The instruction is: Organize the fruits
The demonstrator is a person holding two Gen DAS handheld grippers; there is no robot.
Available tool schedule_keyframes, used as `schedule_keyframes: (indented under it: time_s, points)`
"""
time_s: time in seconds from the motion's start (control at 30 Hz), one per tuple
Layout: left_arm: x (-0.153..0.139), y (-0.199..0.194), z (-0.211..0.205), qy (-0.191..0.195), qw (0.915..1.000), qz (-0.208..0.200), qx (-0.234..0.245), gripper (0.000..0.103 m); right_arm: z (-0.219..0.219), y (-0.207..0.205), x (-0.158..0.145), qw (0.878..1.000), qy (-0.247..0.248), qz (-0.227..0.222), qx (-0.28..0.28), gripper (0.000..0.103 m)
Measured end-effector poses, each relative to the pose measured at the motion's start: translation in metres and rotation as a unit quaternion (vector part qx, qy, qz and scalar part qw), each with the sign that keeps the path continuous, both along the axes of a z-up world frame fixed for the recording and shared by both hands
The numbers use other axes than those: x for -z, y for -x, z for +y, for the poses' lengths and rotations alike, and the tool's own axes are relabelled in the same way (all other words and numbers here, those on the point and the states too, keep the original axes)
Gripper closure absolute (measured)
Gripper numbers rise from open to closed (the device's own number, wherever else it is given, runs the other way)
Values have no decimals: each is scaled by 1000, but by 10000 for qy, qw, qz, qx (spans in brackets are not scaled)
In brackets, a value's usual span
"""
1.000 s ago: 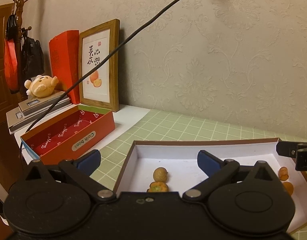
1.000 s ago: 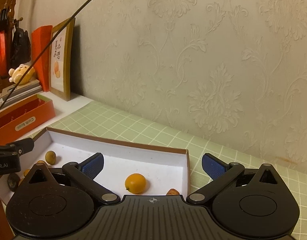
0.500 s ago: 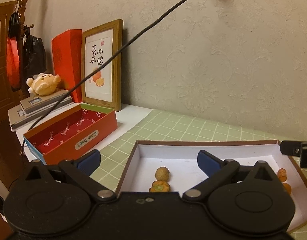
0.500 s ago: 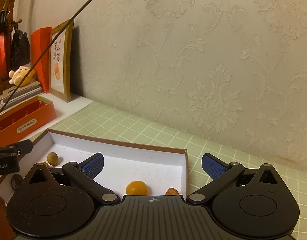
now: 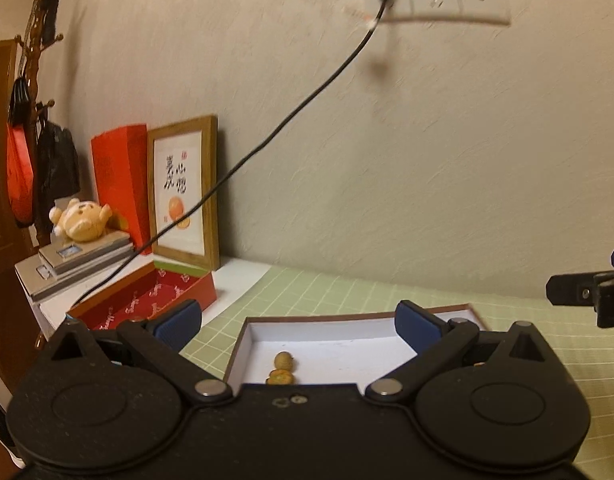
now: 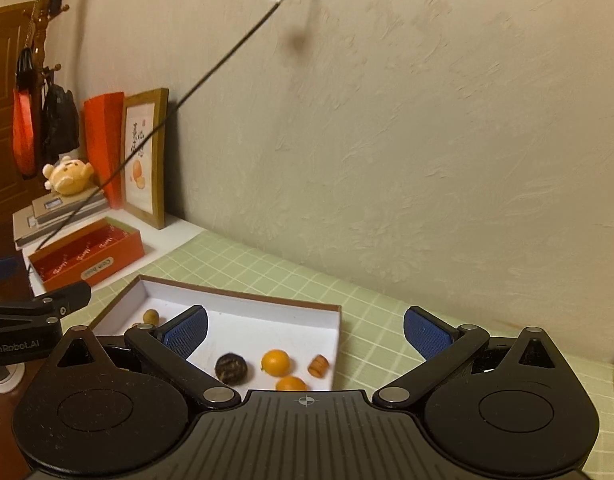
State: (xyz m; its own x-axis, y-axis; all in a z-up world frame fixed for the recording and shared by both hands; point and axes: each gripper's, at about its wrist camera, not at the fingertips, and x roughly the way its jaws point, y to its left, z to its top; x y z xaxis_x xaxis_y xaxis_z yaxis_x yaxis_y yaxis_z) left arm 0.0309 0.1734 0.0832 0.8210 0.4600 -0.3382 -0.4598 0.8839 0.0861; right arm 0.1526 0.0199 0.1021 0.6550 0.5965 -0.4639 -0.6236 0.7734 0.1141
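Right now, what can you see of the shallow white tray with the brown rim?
The shallow white cardboard-looking tray with a brown rim lies flat on the green checked mat, open-topped, low walls, white inside. It holds loose fruit: a dark round one, two orange ones, a small brown cylindrical piece toward its right end, and a tan round one at the left. Both grippers hover over it with open jaws, touching nothing.

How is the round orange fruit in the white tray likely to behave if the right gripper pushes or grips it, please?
The orange fruit looks nearly spherical, so a push would probably roll it across the white tray's smooth floor. Its skin looks glossy, so it may slip unless the open right gripper closes centred on it.
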Motion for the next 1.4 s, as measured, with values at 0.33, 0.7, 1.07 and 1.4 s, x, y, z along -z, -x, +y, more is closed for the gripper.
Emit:
schedule_keyframes:
  time_s: [0.33,0.7,1.07,1.4]
  points:
    - [-17,54,-50,10,9991,-188,387,6,-66,62,-26,9997,-2,-201,133,0]
    - [-12,119,-80,126,9985,-383,364,6,-128,130,-17,9978,17,-551,363,0]
    - [0,129,-82,72,9981,-471,382,6,-148,148,3,9937,-136,-802,775,0]
    - [2,130,-82,92,9980,-499,375,6,-148,145,4,9940,-64,-736,804,0]
